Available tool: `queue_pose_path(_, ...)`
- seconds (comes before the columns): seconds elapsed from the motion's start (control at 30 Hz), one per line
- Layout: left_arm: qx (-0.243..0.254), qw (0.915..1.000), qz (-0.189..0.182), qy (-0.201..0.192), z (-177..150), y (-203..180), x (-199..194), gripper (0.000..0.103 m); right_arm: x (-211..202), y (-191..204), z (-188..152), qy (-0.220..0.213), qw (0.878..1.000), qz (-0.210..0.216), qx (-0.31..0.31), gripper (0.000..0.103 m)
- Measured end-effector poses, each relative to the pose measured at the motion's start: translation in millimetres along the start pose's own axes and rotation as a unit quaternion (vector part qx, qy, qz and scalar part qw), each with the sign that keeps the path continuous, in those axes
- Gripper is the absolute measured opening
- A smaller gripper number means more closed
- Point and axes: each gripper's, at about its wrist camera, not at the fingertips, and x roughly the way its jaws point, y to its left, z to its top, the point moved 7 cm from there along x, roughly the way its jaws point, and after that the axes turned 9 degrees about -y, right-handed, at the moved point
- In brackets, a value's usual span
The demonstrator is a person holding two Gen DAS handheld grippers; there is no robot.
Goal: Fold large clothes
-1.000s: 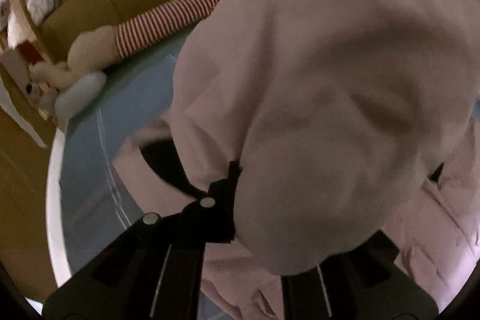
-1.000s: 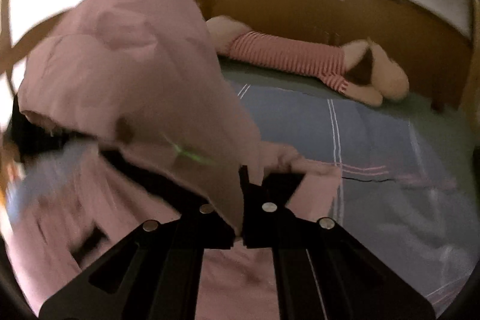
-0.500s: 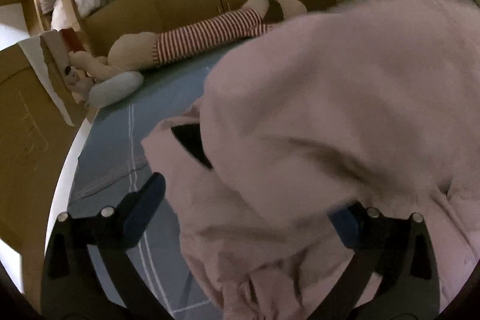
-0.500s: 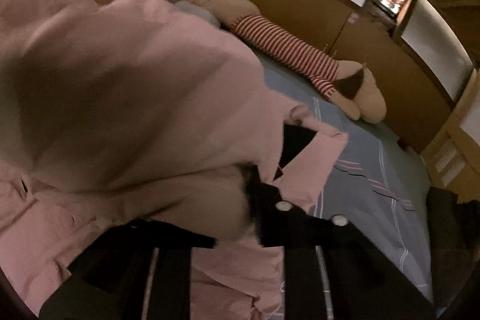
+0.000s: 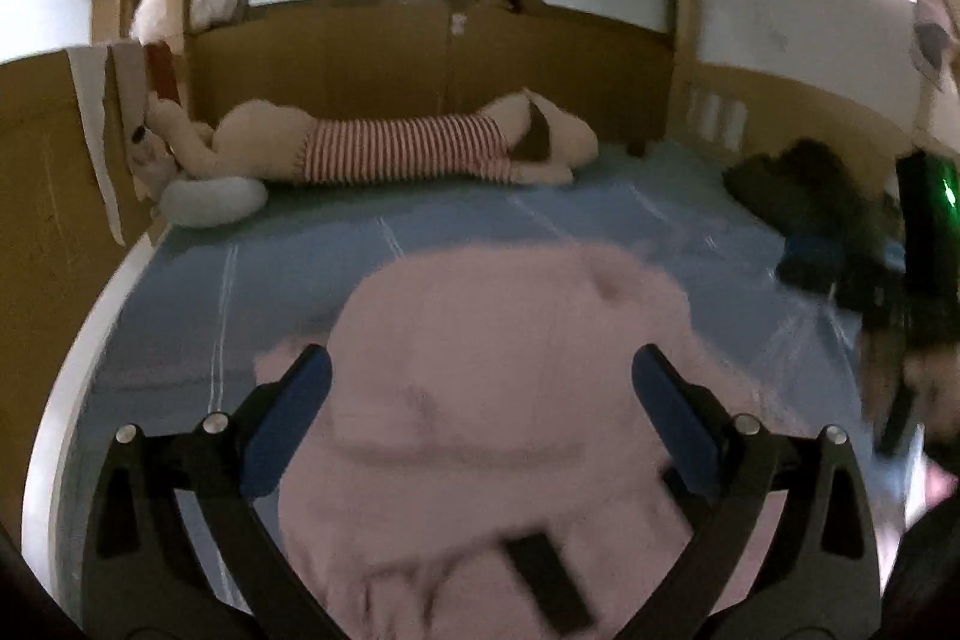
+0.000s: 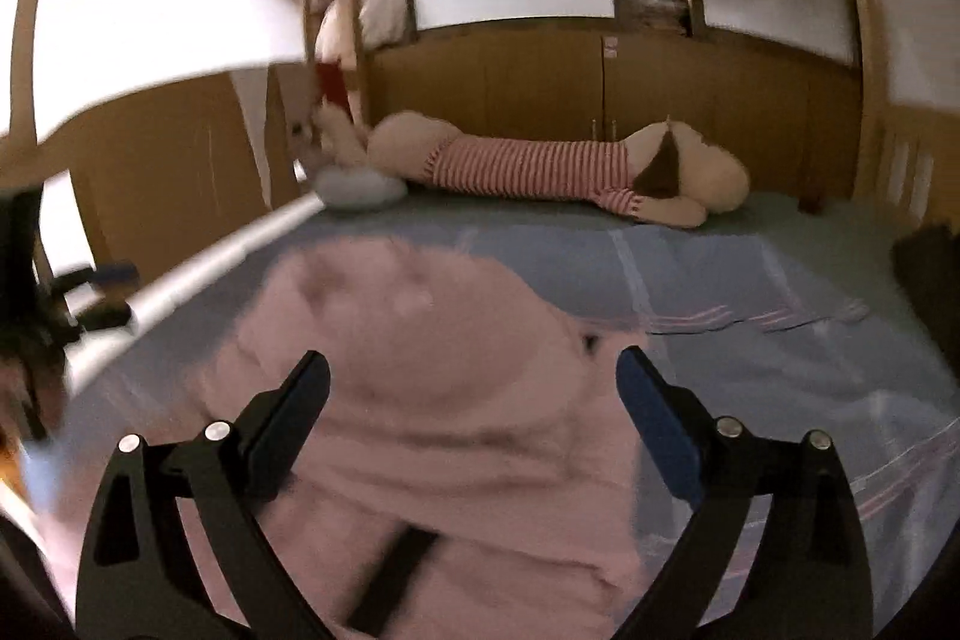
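A large pink garment [image 5: 480, 370] lies heaped on the blue bedsheet [image 5: 288, 274], its far part rounded and puffed, a dark strip near its close end. My left gripper [image 5: 480, 382] stands wide open above it, touching nothing. In the right wrist view the same pink garment [image 6: 432, 376] spreads below my right gripper [image 6: 471, 382], whose jaws are opening wide, with nothing pressed between them. The blue pads [image 6: 651, 418] hang clear of the cloth. The picture is blurred.
A long plush toy in a red-striped shirt [image 5: 396, 148] lies along the far edge of the bed, before wooden cabinets [image 6: 540, 82]. A dark pile of clothes [image 5: 804, 184] sits at the right. The bed's white left rim [image 6: 198, 262] runs beside a wooden wall.
Both grippers let go of the pink garment and opened wide. The cloth dropped onto the bed. Both views rose and levelled, so the far wall and plush toy now show fully.
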Motion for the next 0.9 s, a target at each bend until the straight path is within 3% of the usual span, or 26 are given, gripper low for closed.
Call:
queue_pose_path(0.1,0.005,0.9993,0.035,0.012,15,-9,53,0.101,39,13,15,0.012,0.999,-0.009,0.043,0.096)
queue_pose_path(0.17,-0.004,0.9968,0.064,0.048,6,-6,95,0.101,74,14,14,0.026,0.998,-0.032,0.049,0.096)
queue_pose_path(0.3,-0.064,0.9842,0.078,0.145,-50,11,151,0.101,128,16,-16,0.077,0.995,-0.052,0.04,0.096)
queue_pose_path(0.4,-0.054,0.9783,0.079,0.184,-102,14,166,0.099,154,16,-54,0.117,0.992,-0.056,-0.006,0.096)
queue_pose_path(0.53,-0.008,0.9798,0.084,0.181,-139,16,173,0.101,173,5,-108,0.165,0.984,-0.059,-0.036,0.099)
queue_pose_path(0.63,-0.005,0.9814,0.08,0.174,-149,18,177,0.101,181,5,-127,0.169,0.982,-0.065,-0.055,0.102)
queue_pose_path(0.9,0.008,0.9843,0.09,0.152,-159,18,180,0.101,188,1,-137,0.17,0.982,-0.065,-0.049,0.102)
